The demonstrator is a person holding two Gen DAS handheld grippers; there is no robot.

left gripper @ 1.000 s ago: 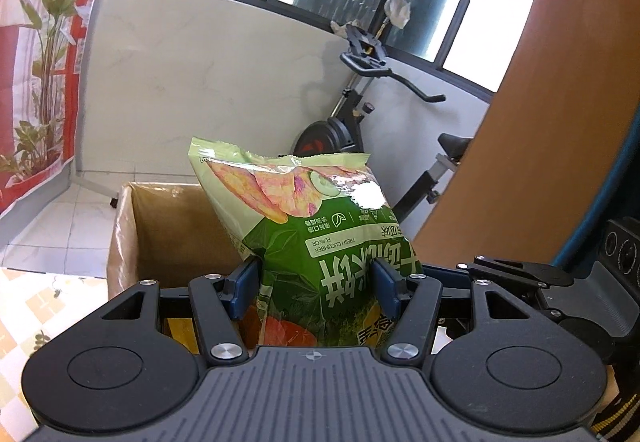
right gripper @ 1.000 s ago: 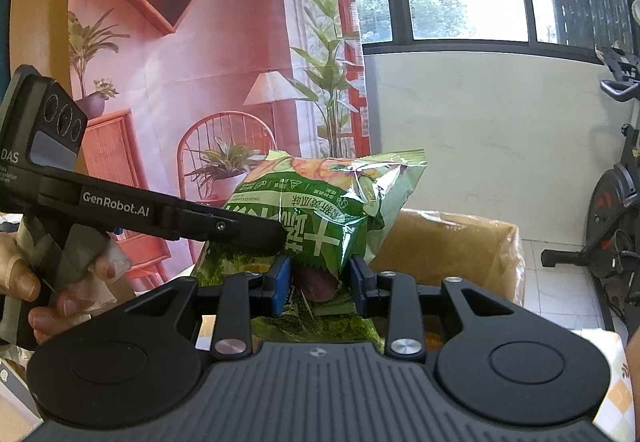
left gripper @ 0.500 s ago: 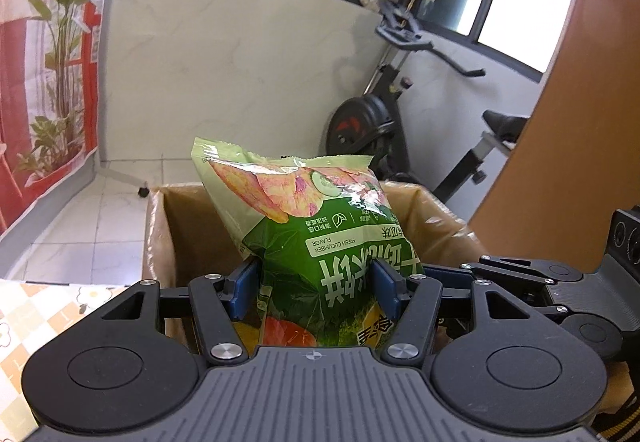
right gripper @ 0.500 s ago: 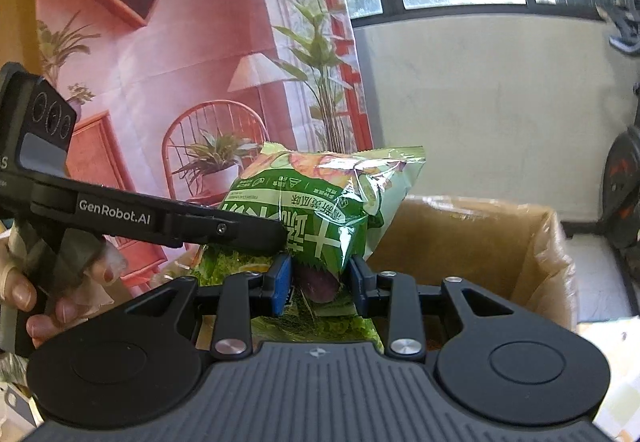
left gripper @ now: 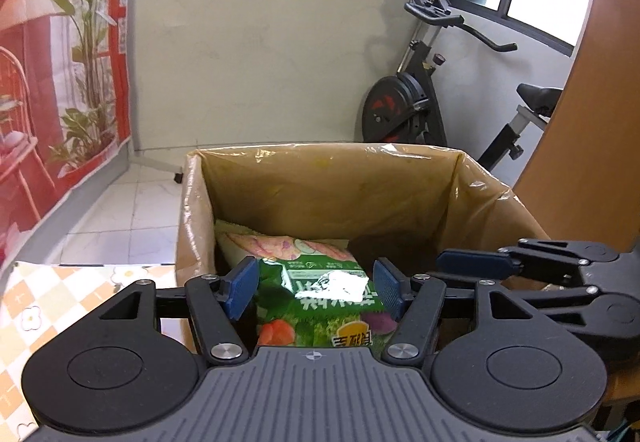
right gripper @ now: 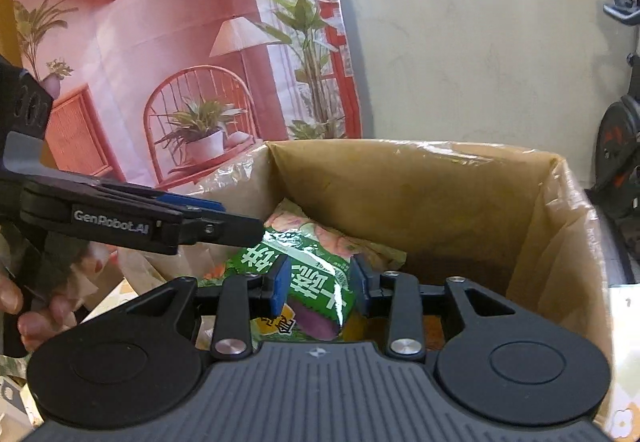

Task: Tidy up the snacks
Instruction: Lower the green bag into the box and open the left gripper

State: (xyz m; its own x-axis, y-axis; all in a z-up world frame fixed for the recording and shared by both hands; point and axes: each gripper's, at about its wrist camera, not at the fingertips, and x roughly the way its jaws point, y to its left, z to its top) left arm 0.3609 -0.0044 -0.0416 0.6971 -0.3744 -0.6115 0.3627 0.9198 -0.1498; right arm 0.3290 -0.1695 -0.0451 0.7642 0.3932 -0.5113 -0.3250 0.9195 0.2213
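Observation:
A green snack bag [left gripper: 320, 290] lies inside an open cardboard box [left gripper: 340, 185] lined with clear plastic. My left gripper [left gripper: 314, 288] is open above the box, its blue pads apart on either side of the bag, which lies below them. My right gripper [right gripper: 320, 284] holds its pads against the same green bag [right gripper: 316, 278] inside the box [right gripper: 440, 193]. The left gripper's fingers [right gripper: 200, 226] show at the left of the right wrist view, and the right gripper's fingers [left gripper: 500, 262] at the right of the left wrist view.
An exercise bike [left gripper: 420, 101] stands behind the box by the white wall. A red printed backdrop [right gripper: 140, 61] hangs at the left. A checkered tablecloth [left gripper: 60, 302] lies under the box. A brown curved panel [left gripper: 592, 121] rises at the right.
Both grippers lowered the green bag from above the box into it. The left gripper's pads opened and let go of the bag.

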